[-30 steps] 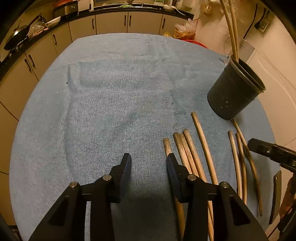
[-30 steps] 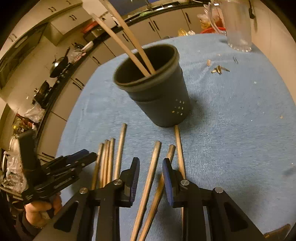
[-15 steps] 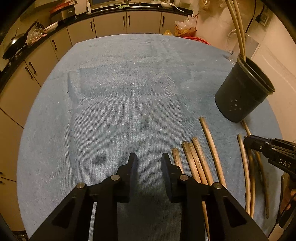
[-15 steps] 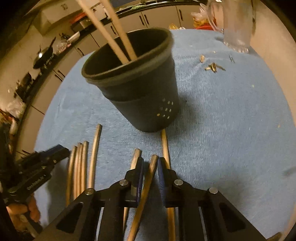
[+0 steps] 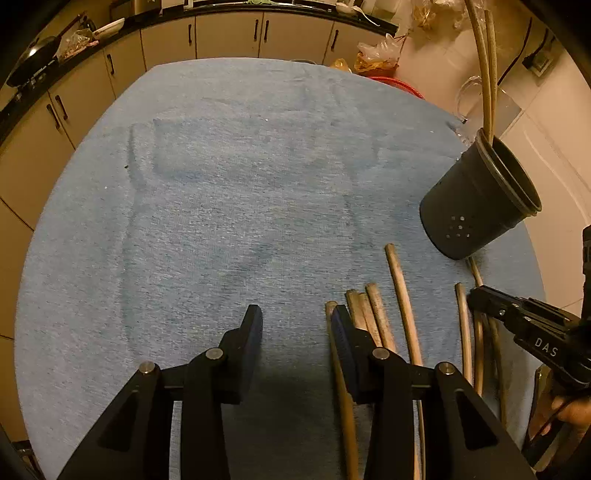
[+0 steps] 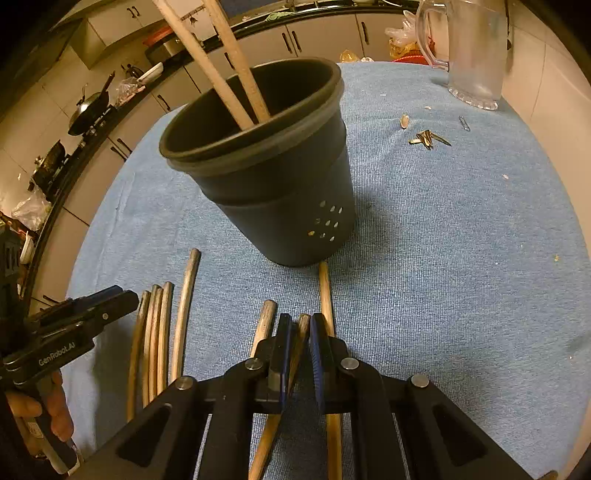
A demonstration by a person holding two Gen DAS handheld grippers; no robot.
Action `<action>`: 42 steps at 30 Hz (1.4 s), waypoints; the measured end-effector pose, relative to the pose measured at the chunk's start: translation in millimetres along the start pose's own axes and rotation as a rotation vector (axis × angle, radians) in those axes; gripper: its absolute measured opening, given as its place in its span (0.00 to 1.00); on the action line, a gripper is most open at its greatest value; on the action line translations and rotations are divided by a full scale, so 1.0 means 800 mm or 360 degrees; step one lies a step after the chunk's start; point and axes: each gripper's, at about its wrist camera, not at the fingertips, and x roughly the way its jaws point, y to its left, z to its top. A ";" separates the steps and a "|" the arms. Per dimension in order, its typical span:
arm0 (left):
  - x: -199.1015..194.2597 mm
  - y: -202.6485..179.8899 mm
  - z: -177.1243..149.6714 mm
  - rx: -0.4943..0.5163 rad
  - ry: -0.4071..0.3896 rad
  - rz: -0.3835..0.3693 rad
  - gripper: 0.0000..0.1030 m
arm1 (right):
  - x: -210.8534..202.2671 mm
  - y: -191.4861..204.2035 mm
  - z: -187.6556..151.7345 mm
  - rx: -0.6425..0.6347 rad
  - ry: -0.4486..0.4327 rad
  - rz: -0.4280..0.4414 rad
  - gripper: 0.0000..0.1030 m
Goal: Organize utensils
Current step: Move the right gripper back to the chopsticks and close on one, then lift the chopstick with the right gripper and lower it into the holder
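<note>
A dark perforated cup (image 6: 277,192) (image 5: 476,206) stands on the blue cloth with two chopsticks (image 6: 229,74) leaning in it. Several wooden chopsticks (image 6: 159,332) lie loose in front of it. My right gripper (image 6: 301,319) is low over three of them, and its jaws are closing around the middle chopstick (image 6: 303,325). The left pad touches it and a thin gap shows at the right pad. My left gripper (image 5: 294,312) hovers over bare cloth with jaws opening and nothing held. One chopstick (image 5: 330,306) lies just inside its right finger.
A glass pitcher (image 6: 476,55) stands at the far right. Small scraps (image 6: 428,136) and a paper clip (image 6: 464,123) lie near it. The blue cloth (image 5: 221,203) covers the round table, with kitchen cabinets (image 5: 221,33) behind. A hand (image 6: 55,410) holds the left gripper.
My right gripper came forward and down over the loose chopsticks, and its jaws narrowed around one. The left gripper's jaws narrowed, then widened again, staying in place.
</note>
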 end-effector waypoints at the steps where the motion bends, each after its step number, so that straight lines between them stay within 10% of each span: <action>1: -0.001 -0.001 0.000 -0.0005 -0.0001 -0.0013 0.39 | 0.000 -0.001 0.000 0.0002 0.0000 0.0004 0.12; 9: 0.011 -0.031 -0.004 0.0174 -0.0001 0.0136 0.38 | -0.008 -0.015 -0.003 -0.0004 -0.0002 0.0008 0.12; 14: 0.018 -0.048 0.000 0.0268 -0.0007 0.0251 0.10 | -0.011 -0.005 -0.003 -0.0049 -0.0003 -0.0033 0.12; 42: -0.242 -0.066 -0.003 0.0266 -0.0675 -0.0125 0.07 | -0.247 0.061 -0.034 -0.0269 -0.0604 0.0208 0.08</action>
